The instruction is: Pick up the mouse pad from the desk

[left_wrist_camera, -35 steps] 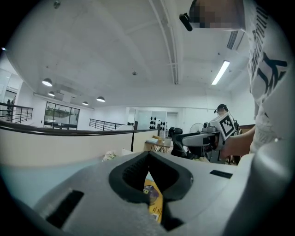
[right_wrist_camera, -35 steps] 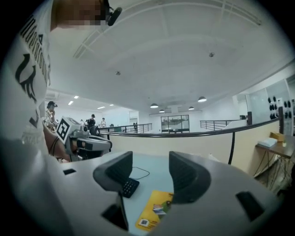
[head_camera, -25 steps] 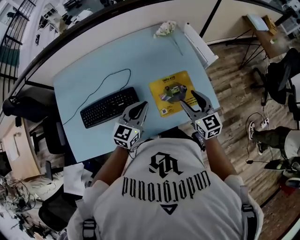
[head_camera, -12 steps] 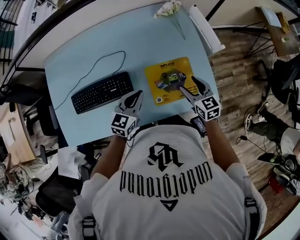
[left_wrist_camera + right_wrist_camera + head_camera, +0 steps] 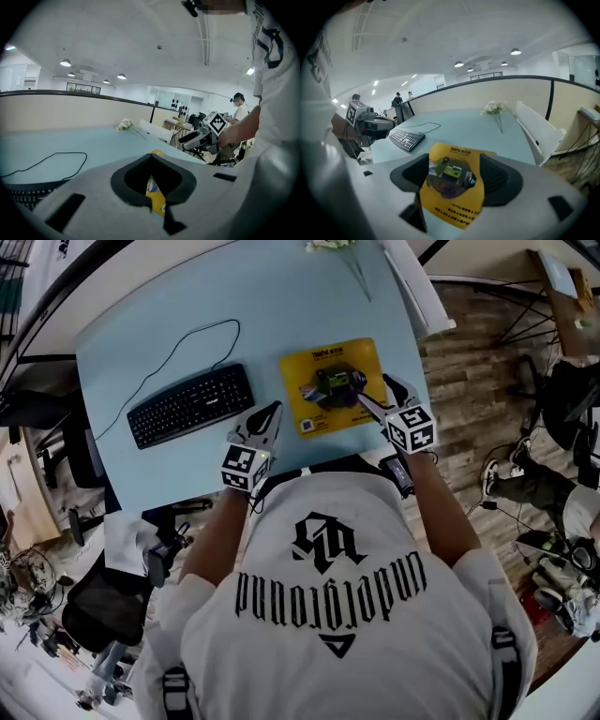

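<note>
Right gripper view: opening, empty jaws of right gripper [image 5: 453,176] over flat yellow mouse pad [image 5: 454,206] on pale blue desk [image 5: 459,126]; left gripper [image 5: 267,418] closed, empty.

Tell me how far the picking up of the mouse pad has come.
Done: nothing yet; the mouse pad lies flat on the desk. In hand: the right gripper hovers at the pad's right edge, jaws opening, the pad between them but not gripped; the left gripper, shut and empty, is near its left edge. To do: close on the pad and lift it.
</note>
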The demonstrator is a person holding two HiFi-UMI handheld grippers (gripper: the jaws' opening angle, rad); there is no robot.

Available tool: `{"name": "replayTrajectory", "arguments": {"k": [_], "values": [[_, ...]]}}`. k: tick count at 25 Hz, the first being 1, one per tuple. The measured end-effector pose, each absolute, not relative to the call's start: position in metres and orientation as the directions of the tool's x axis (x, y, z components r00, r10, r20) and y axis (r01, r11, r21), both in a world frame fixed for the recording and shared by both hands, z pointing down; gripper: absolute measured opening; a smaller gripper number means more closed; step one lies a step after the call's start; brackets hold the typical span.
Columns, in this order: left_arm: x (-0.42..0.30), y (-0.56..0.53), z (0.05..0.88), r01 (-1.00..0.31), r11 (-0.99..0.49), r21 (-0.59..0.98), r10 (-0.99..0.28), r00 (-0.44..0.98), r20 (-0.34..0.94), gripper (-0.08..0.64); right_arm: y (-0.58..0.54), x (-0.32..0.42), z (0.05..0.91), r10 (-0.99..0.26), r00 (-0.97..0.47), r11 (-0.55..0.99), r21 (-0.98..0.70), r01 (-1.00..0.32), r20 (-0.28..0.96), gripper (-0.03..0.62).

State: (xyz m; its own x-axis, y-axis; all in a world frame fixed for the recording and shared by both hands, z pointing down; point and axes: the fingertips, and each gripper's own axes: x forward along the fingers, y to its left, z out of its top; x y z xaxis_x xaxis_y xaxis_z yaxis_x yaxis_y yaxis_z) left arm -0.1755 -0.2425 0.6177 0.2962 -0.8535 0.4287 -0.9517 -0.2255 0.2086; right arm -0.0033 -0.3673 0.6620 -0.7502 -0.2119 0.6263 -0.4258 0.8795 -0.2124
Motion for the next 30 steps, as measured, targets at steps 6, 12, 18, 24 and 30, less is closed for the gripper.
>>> {"name": "replayTrajectory", "arguments": {"k": [6,12,18,24,30], "values": [[-0.176,-0.243,0.649,-0.958,-0.196,0.208,-0.833,0.274,0.48,0.008,-0.376,0.003,0.704,-0.168,-0.706,0.885,-0.21,-0.416,0.688,0.353],[-0.176,-0.248,0.671,-0.962,-0.177,0.208,-0.821,0.261,0.507,0.008,-0.383,0.009,0.742,-0.141,-0.658,0.889,-0.198,-0.413,0.74,0.385],[-0.172,-0.255,0.692,-0.96,-0.161,0.228,-0.801,0.263,0.538,0.008,-0.388,0.014,0.775,-0.128,-0.616,0.866,-0.215,-0.451,0.777,0.417],[-0.168,-0.26,0.701,-0.957,-0.158,0.243,-0.796,0.269,0.542,0.008,-0.388,0.018,0.798,-0.118,-0.573,0.848,-0.217,-0.483,0.811,0.439],[-0.165,-0.26,0.705,-0.952,-0.176,0.251,-0.781,0.29,0.553,0.008,-0.386,0.019,0.806,-0.155,-0.529,0.86,-0.15,-0.488,0.834,0.445]]}}
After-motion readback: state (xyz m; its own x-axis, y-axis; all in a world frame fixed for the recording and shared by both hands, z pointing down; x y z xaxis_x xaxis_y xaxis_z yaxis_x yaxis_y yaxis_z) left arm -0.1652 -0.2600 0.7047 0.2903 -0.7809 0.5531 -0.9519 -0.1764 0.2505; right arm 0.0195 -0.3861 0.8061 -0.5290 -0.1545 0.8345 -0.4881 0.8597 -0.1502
